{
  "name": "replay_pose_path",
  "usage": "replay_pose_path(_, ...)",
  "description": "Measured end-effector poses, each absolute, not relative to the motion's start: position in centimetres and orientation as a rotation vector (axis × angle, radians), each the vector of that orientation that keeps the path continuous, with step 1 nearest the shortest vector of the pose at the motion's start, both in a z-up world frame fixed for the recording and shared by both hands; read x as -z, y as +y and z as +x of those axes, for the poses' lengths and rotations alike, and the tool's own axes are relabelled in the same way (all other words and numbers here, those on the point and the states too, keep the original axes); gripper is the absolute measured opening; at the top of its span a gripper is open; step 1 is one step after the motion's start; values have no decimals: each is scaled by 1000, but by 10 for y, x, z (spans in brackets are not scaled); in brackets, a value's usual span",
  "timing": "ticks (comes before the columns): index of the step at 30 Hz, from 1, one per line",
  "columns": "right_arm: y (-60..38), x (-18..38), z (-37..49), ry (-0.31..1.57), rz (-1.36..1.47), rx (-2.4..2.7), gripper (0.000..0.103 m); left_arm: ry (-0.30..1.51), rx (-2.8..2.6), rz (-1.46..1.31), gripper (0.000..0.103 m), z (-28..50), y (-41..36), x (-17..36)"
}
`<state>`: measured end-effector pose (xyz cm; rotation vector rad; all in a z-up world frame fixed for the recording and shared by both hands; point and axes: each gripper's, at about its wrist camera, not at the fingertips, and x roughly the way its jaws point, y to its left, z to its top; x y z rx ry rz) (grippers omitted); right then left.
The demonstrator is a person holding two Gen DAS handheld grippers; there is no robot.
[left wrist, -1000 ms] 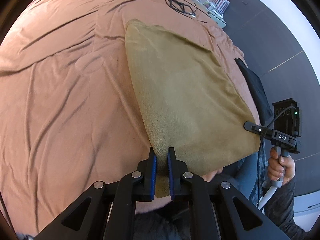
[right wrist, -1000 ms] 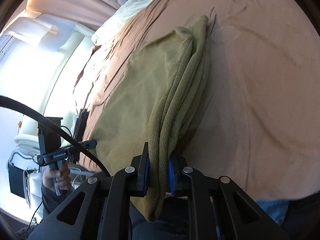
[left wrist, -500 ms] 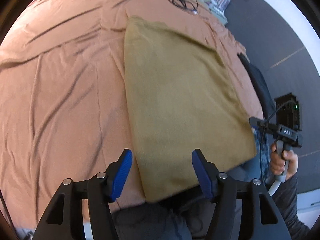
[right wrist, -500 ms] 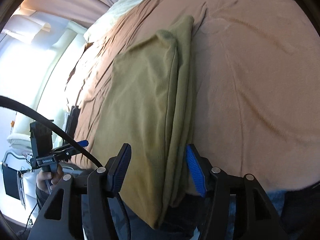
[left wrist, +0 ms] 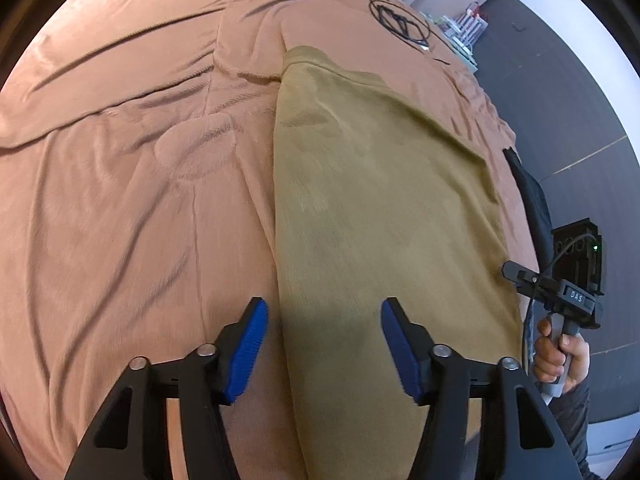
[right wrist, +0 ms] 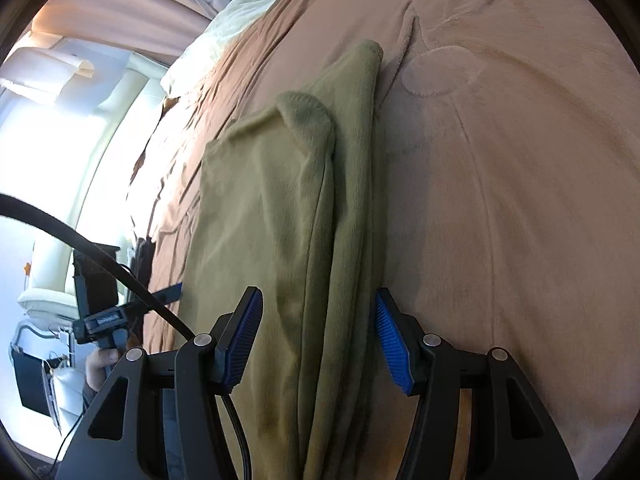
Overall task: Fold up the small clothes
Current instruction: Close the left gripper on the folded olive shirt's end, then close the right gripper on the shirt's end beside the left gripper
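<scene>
Left claw (left wrist: 322, 344): jaws apart, nothing pinched. They have just been opening and then eased in slightly; the olive cloth (left wrist: 380, 216) lies flat under them, not pressed by the pads. The left pad (left wrist: 246, 354) sits over the bare brown bedspread (left wrist: 120, 220), just beside the cloth's left edge; the right pad is over the cloth itself. So this claw straddles the left long edge at the near end.

The cloth is a folded olive fleece piece flat on the bed, its long axis running away from both claws toward the far side. The far-left corner is near a coiled black cable (left wrist: 400, 24).

Right claw (right wrist: 318, 344): jaws apart too, just been opening, now holding steady, gripping nothing. The stacked fold edge (right wrist: 348, 240) runs straight out between the pads, layers visible, with bedspread to its right.

Judgement: each claw is at its own near corner. The next fold likely goes across the long axis, near end carried to the far end.
</scene>
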<state>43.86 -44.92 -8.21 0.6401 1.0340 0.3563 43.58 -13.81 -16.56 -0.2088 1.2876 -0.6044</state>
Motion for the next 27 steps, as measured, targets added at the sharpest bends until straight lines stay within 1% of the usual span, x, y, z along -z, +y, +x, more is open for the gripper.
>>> replay_pose_path(3, -449, 87, 461, 1025, 647, -362, 53, 1293, 605, -216, 53, 450, -142, 171)
replay_pose_path(5, -446, 89, 465, 1026, 644, -368, 49, 1289, 606, -218, 49, 460, -146, 173)
replay_pose_path(8, -444, 92, 479, 1027, 643, -369, 43, 1281, 594, -212, 49, 477, -150, 175)
replay_pose_path(15, -436, 95, 508, 1026, 630, -382, 36, 1254, 617, -216, 49, 512, -157, 175)
replay_pose_path(20, -443, 96, 515, 1024, 640, -400, 29, 1250, 614, -230, 42, 533, -162, 177)
replay_pose_path(22, -446, 97, 517, 1029, 643, -404, 28, 1246, 615, -242, 40, 542, -163, 177)
replay_pose_path(27, -448, 99, 526, 1035, 638, -414, 27, 1242, 618, -290, 37, 562, -162, 179)
